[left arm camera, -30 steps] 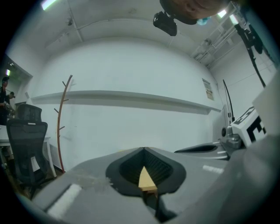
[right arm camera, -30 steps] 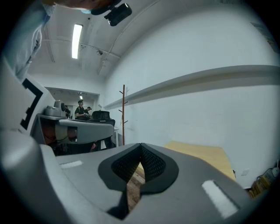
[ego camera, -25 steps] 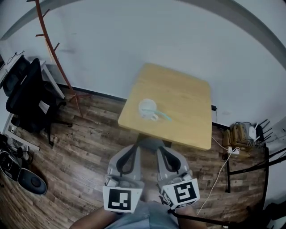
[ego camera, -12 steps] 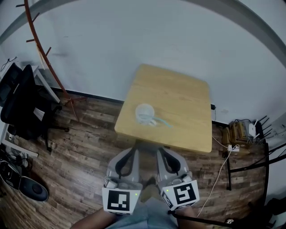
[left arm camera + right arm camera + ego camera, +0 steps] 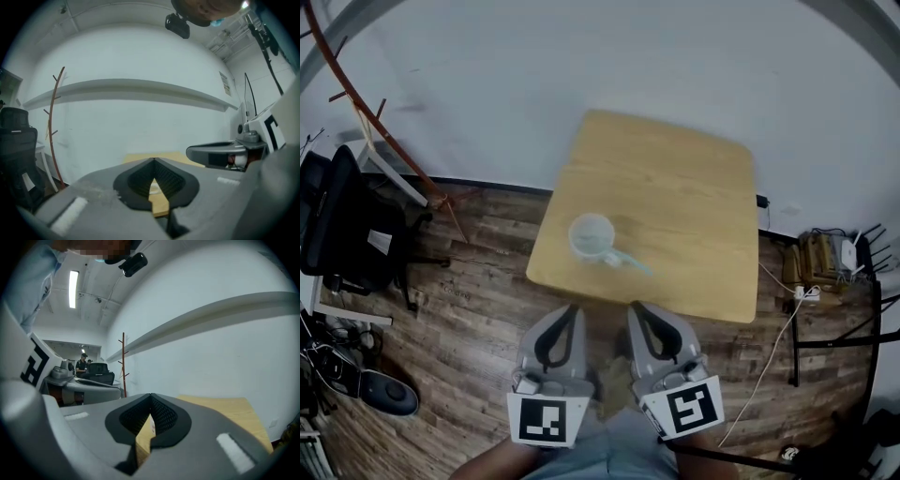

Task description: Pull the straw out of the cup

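Head view: a round, pale cup (image 5: 591,234) with a thin, light straw (image 5: 634,263) slanting from it stands near the front-left edge of the rounded-corner wooden tabletop (image 5: 684,206).
The grey plastic left gripper (image 5: 573,309) and right gripper (image 5: 634,307) hang short of it, their ribbed black fingers (image 5: 140,180) pressed together on nothing. Their cubes (image 5: 547,421) bear black-and-white square markers.

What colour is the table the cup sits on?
The table is light tan wood, shown best in the head view.

Grey left gripper (image 5: 574,308), right gripper (image 5: 633,307) (black-white marker cubes (image 5: 547,420))
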### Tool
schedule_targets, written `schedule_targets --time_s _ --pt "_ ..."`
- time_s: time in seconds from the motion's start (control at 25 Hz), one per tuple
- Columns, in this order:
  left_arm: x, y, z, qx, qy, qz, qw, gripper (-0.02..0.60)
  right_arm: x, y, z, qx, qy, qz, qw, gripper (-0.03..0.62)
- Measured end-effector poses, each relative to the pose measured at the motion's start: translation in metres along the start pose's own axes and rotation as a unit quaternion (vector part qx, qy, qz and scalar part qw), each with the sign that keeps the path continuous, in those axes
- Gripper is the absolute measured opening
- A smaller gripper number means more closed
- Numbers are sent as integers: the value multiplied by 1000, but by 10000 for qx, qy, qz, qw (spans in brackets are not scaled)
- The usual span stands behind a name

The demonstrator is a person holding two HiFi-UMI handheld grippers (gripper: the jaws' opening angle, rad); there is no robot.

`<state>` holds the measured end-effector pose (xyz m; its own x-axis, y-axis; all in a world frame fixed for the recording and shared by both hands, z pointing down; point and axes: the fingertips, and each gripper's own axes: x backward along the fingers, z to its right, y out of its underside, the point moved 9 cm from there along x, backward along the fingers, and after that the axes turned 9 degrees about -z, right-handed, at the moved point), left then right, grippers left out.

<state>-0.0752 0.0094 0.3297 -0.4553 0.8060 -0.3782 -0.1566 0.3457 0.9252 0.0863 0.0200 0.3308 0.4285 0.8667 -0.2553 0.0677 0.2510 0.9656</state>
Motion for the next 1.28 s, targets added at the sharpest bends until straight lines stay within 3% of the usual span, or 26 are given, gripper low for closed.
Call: schedule_targets --time_s 0.32,0.56,0.96,1.28 --pt "-68 -17 1 -94 -165 -286 9994 20 -44 -8 54 -228 -332 -129 9991 8" --pt "-100 -40 0 -137 -344 -212 9991 20 -73 -17 84 -164 -621 -244 9976 8" --pt "-111 -68 -16 36 -683 154 9975 20 -114 -42 91 280 -1091 -262 9933 9" --pt "-123 -73 -53 217 -588 282 9976 20 -148 -42 78 449 -1264 -589 9892 57"
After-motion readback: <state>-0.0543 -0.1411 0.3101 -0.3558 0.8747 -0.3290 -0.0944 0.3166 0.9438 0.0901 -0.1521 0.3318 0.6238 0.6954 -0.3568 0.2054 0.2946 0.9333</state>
